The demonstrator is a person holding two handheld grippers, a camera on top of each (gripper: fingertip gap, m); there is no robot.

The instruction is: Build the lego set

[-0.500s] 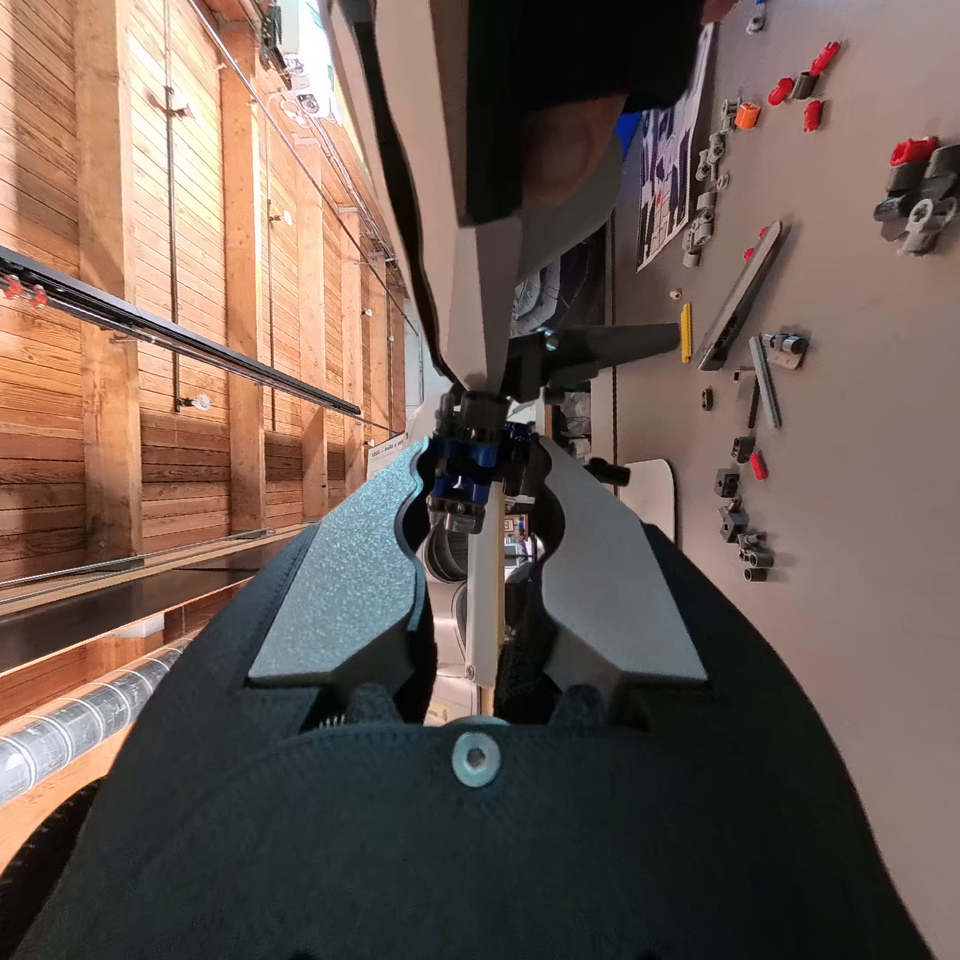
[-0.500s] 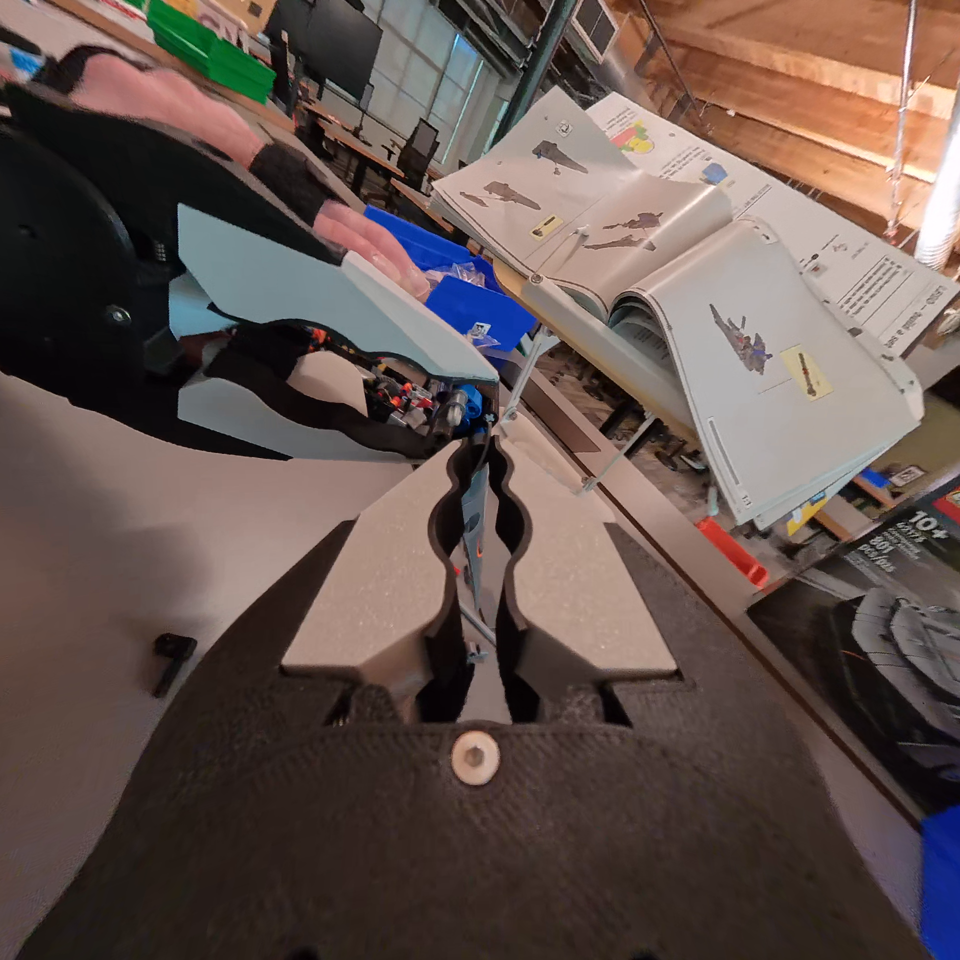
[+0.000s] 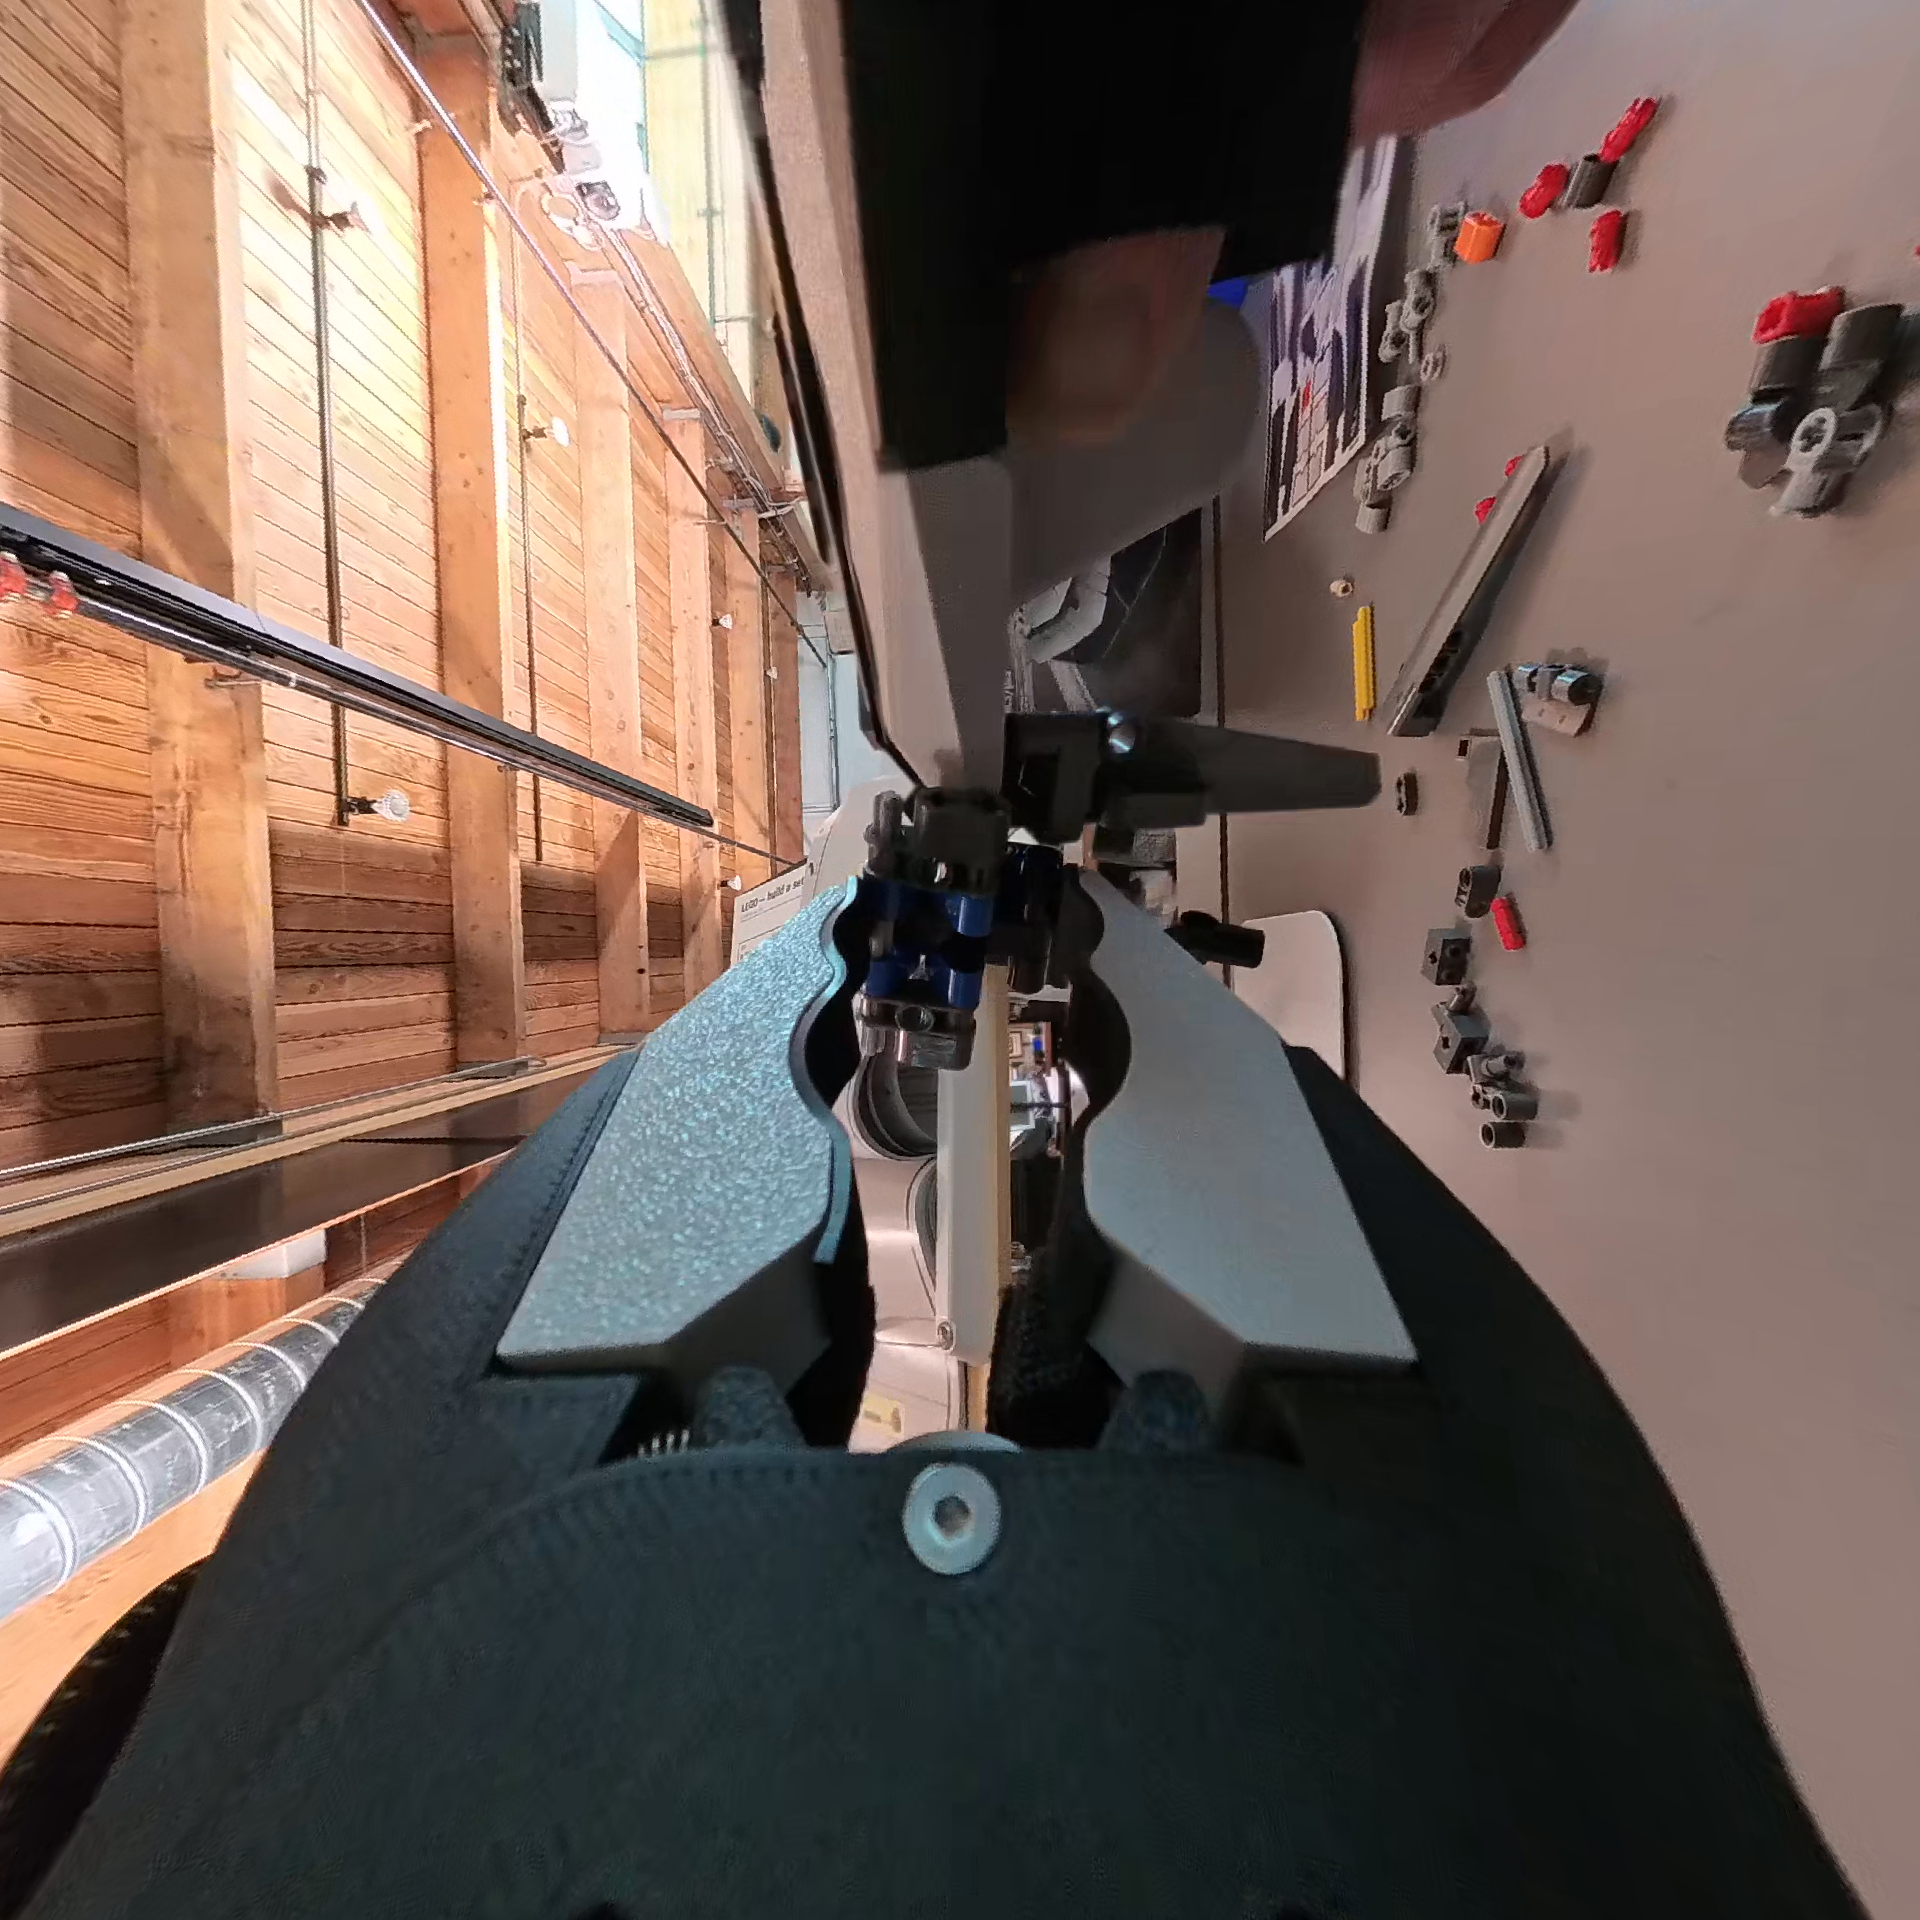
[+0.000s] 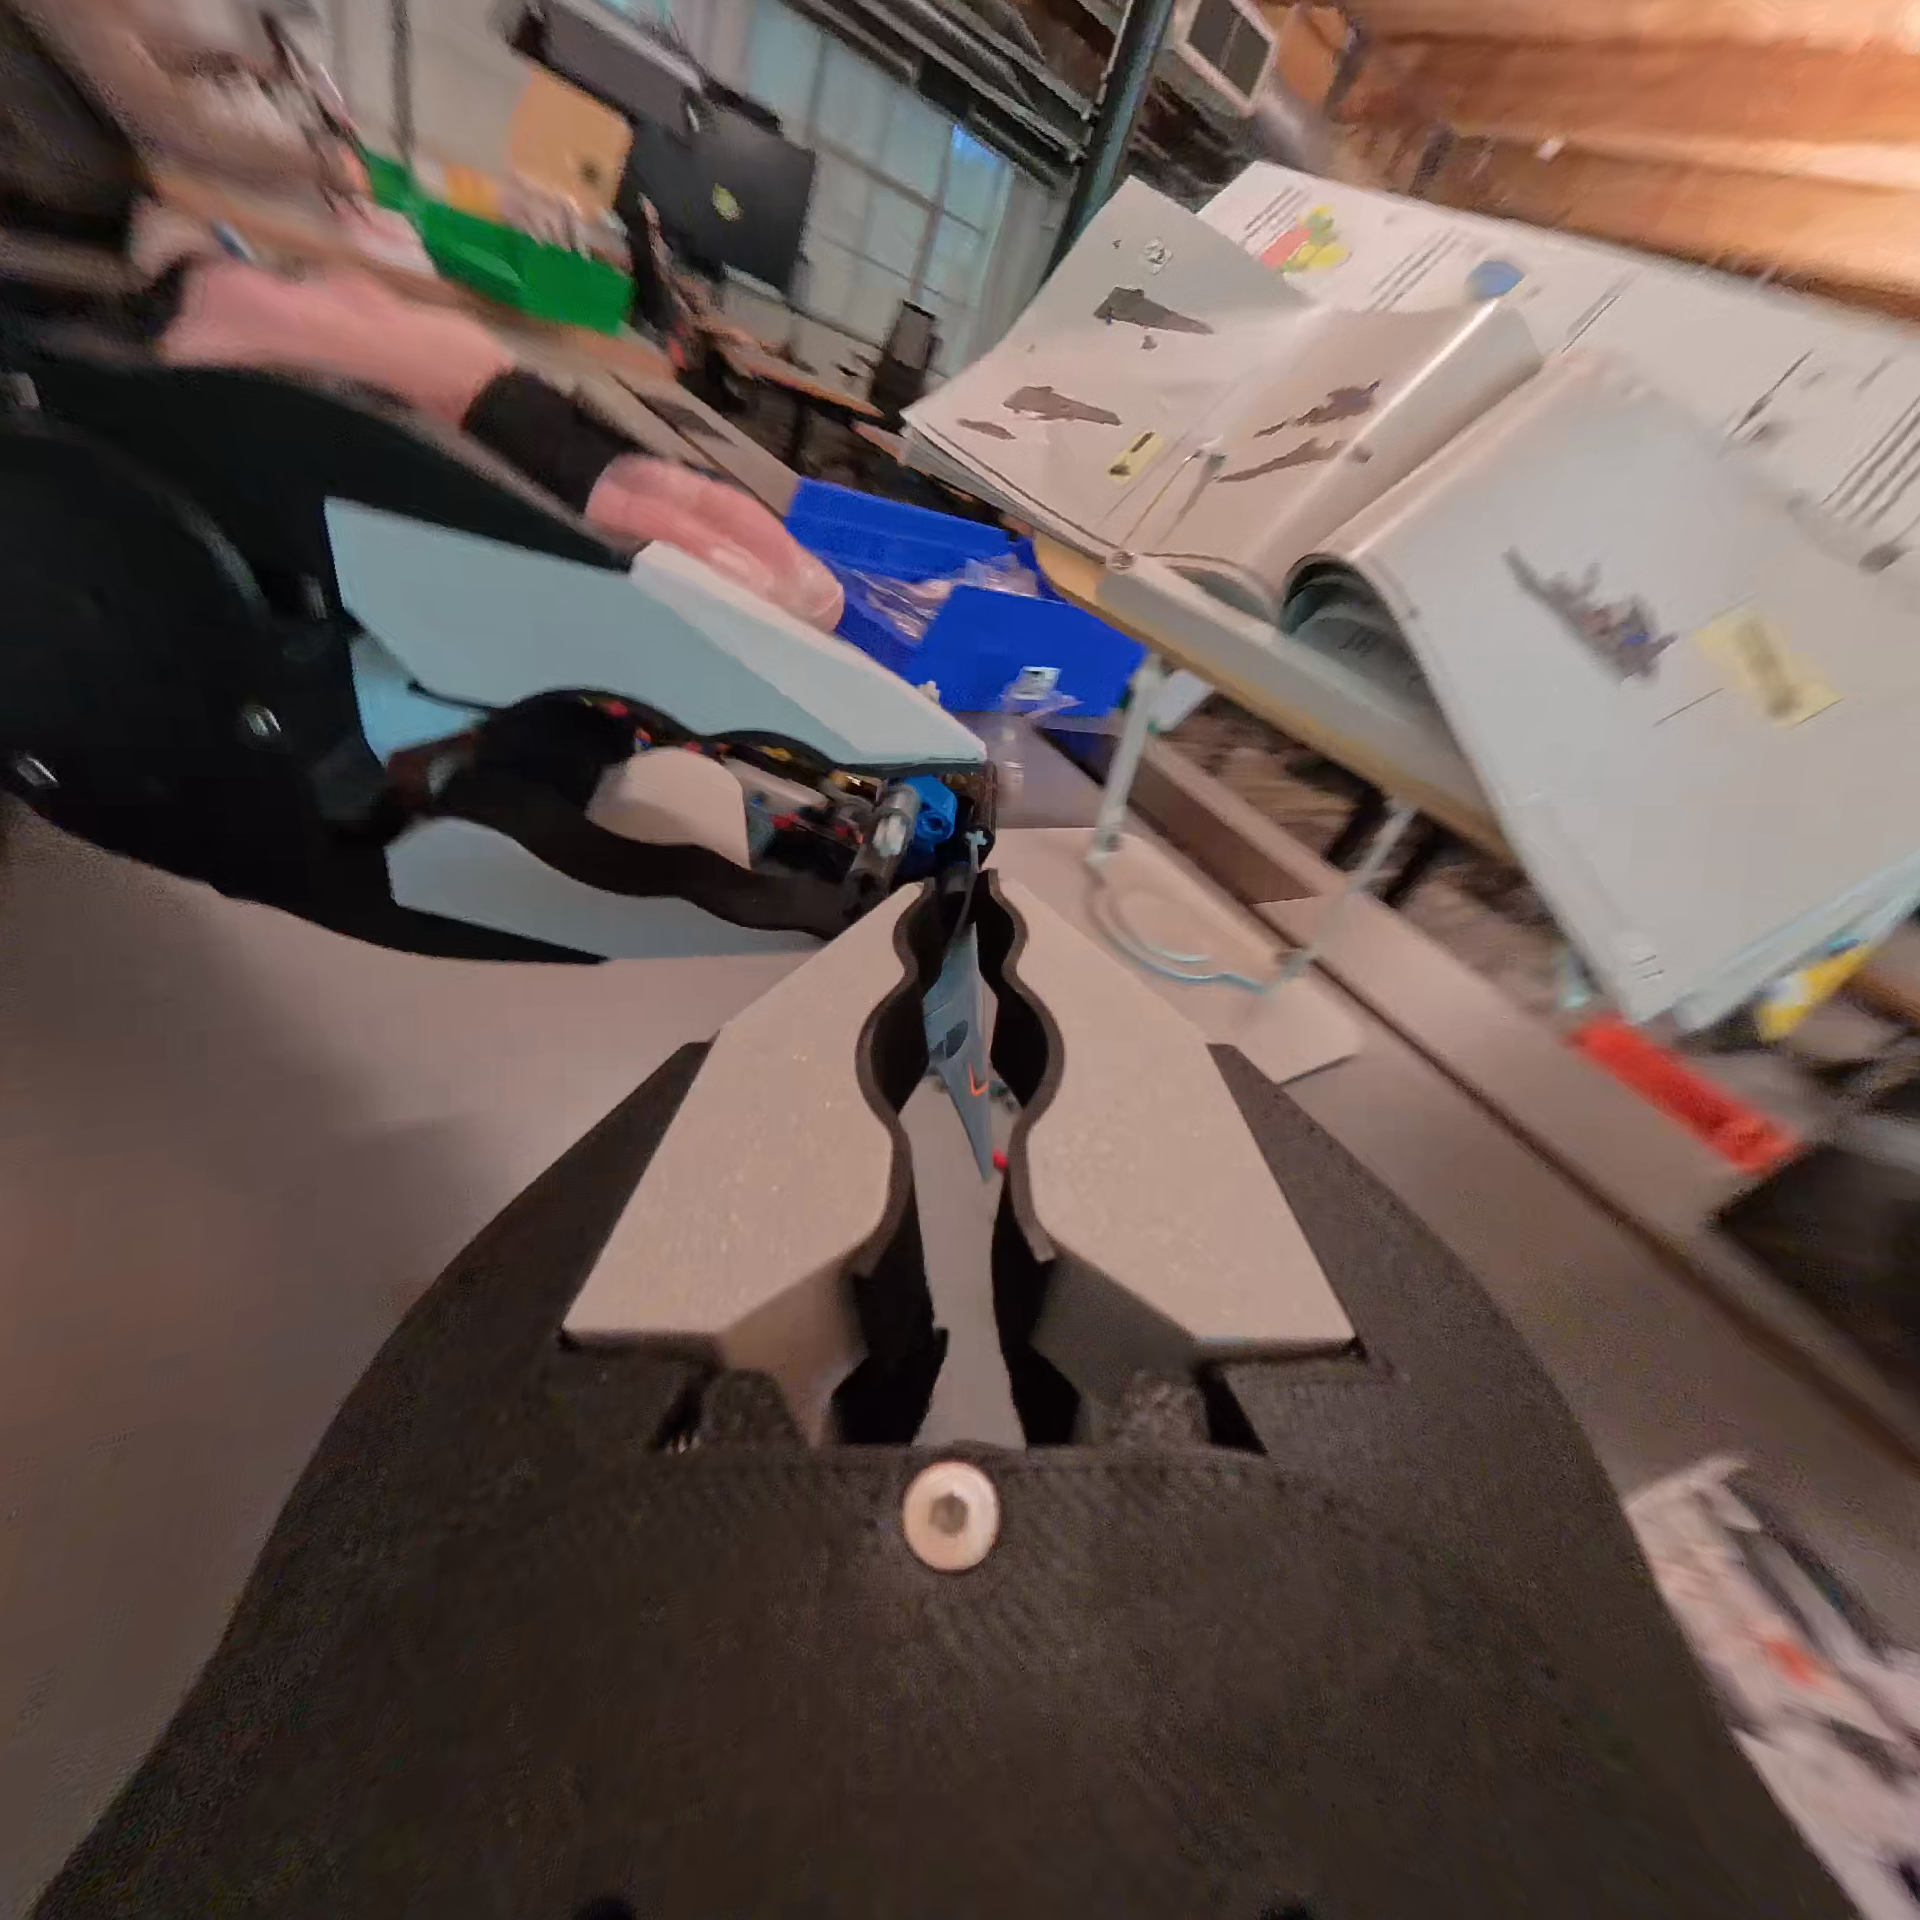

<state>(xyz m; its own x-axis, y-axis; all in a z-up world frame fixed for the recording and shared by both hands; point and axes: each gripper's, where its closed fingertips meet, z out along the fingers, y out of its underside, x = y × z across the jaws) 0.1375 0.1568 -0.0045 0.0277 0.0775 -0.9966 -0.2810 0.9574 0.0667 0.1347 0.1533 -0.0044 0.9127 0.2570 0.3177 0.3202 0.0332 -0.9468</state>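
Blue-and-black lego assembly (image 3: pixel 930 935), small, held off the desk (image 3: pixel 1714 1039), pinched at the tips of the left gripper (image 3: pixel 956 925). Right gripper (image 4: pixel 961 914) meets it from 12 o'clock in the left wrist view, nipping a long grey tapered piece (image 4: pixel 961 1023) against it. Joint not visibly seated; cannot tell. Build looks early: many loose grey and red parts (image 3: pixel 1475 997) lie on the desk at 3 o'clock, instruction booklet (image 4: pixel 1403 540) open at 1 o'clock in the right view. Versus half a second earlier: same grips, right view now motion-blurred, tapered piece slightly nearer the assembly.
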